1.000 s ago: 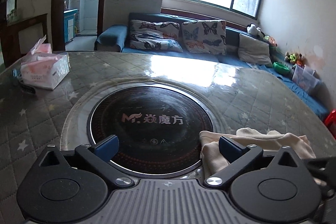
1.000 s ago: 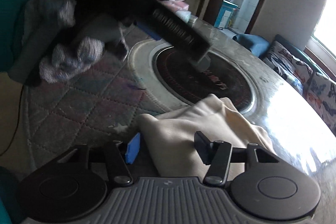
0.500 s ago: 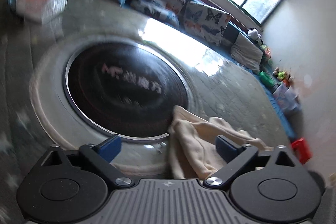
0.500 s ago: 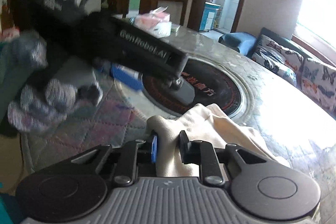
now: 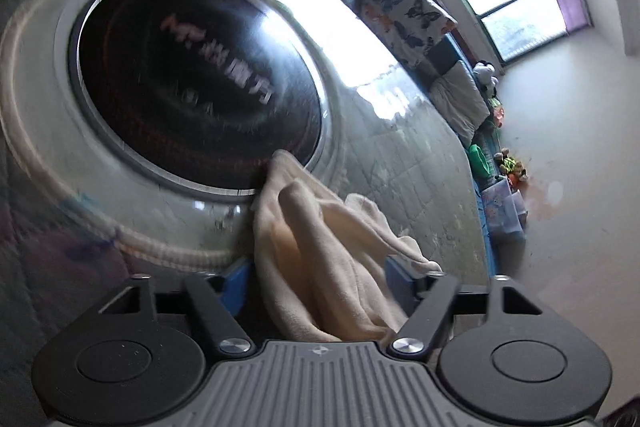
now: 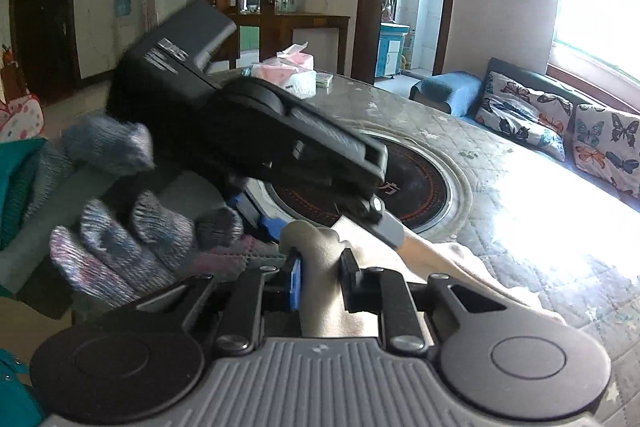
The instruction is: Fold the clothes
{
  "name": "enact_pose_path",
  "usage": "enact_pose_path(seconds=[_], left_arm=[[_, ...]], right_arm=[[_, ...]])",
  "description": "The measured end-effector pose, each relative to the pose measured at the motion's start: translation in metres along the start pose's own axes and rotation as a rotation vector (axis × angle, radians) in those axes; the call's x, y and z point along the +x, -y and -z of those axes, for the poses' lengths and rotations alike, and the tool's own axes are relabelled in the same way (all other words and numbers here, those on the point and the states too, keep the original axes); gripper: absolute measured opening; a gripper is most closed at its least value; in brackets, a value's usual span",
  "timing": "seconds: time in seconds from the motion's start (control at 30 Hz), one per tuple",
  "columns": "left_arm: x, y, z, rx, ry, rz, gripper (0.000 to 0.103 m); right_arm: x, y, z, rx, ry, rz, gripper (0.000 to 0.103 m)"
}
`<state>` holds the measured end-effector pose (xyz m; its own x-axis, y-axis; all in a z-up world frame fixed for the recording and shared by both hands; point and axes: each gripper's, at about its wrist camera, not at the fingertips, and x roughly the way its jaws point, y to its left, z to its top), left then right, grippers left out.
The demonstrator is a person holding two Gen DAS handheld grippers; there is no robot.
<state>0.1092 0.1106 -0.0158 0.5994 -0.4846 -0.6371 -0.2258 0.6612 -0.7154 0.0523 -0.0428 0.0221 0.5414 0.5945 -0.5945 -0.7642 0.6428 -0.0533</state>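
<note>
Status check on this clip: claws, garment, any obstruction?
Right claw shut on cream garment. Left claw open, straddling it. Garment bunched, unfolded, by the cooktop. Nothing obstructing.

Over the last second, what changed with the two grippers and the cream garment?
The right gripper went from open around the cream garment to shut on a bunched fold of it. The left gripper, open beside the garment before, tilted and moved in, so the cloth now lies between its open fingers, not pinched. The garment's far end lies on the table by the black cooktop, as before.
</note>
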Motion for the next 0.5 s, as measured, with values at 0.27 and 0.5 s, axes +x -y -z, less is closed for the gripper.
enact_pose_path(seconds=[0.27, 0.5], left_arm=[[0.002, -0.012, 0.001, -0.045, -0.002, 0.017, 0.020], [0.002, -0.011, 0.003, -0.013, 0.004, -0.003, 0.020]], right_arm=[[-0.006, 0.010, 0.007, 0.038, 0.005, -0.029, 0.022], [-0.029, 0.058, 0.032, 0.187, 0.002, 0.097, 0.029]])
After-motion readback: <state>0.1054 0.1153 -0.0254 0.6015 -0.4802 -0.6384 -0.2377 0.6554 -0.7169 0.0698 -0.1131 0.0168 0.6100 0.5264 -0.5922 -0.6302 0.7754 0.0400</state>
